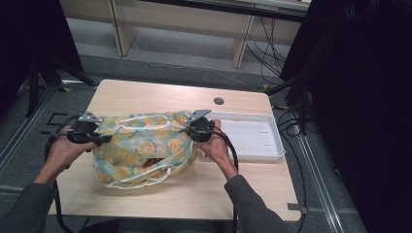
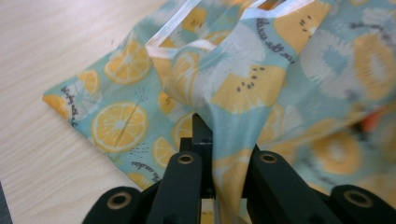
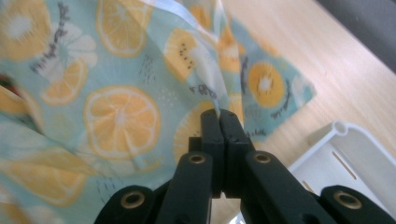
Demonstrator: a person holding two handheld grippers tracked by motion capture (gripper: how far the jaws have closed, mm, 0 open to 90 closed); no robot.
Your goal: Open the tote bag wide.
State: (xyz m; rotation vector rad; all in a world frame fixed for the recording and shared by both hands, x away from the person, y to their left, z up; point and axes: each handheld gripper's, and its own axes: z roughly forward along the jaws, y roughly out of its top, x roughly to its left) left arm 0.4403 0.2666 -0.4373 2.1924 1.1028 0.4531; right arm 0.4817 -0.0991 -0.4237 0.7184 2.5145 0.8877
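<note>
On the wooden table (image 1: pixel 145 94), a fruit-print bag (image 1: pixel 145 145) is pinched at both sides by the left gripper (image 1: pixel 99 139) and right gripper (image 1: pixel 190 130), probably to hold its mouth open.

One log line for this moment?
left gripper: shut on bag | right gripper: shut on bag | bag: on table | tray: beside

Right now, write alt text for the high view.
A person pinches a fruit-print bag at both ends, left tongs and right tongs shut on its fabric, above a wooden table. A white tray lies to its right.
</note>
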